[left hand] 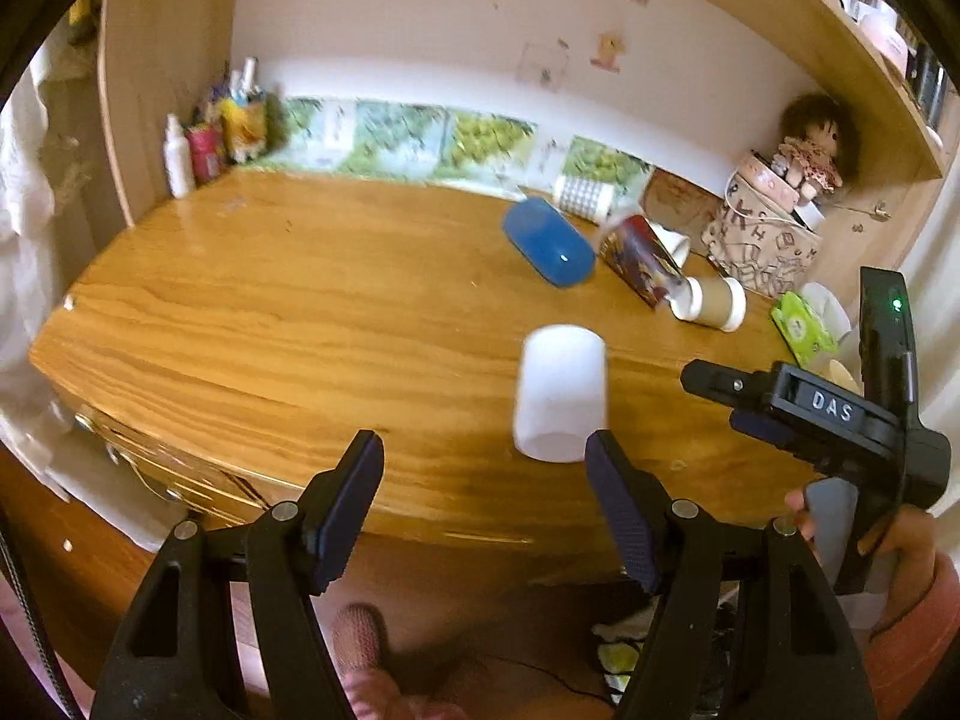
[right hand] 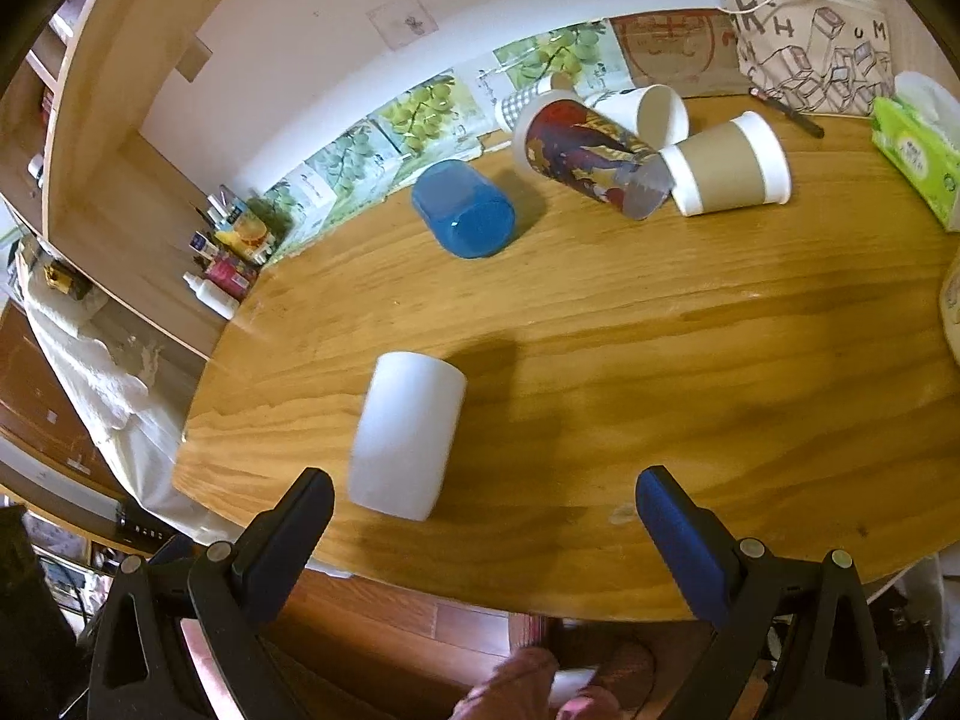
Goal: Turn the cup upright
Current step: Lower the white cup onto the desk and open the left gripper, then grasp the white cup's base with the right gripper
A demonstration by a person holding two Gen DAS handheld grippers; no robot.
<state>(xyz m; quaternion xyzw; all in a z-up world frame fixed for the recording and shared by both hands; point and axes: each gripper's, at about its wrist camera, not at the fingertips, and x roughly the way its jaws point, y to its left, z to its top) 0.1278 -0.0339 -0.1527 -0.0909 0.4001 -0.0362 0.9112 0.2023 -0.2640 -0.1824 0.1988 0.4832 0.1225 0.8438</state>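
Observation:
A plain white cup (left hand: 561,393) lies on its side on the wooden desk (left hand: 270,312), near the front edge; it also shows in the right wrist view (right hand: 408,435). My left gripper (left hand: 483,450) is open and empty, just short of the cup, which lies nearer its right finger. My right gripper (right hand: 483,489) is open and empty, with the cup just ahead, nearer its left finger. The right gripper (left hand: 744,399) also shows in the left wrist view, to the right of the cup.
Further back lie a blue cup (right hand: 465,210), a printed cup (right hand: 591,153), a brown-and-white paper cup (right hand: 729,165) and a white paper cup (right hand: 651,111), all on their sides. A green tissue pack (right hand: 918,153) and patterned bag (right hand: 810,54) stand at the right. Bottles (left hand: 201,147) crowd the back left corner.

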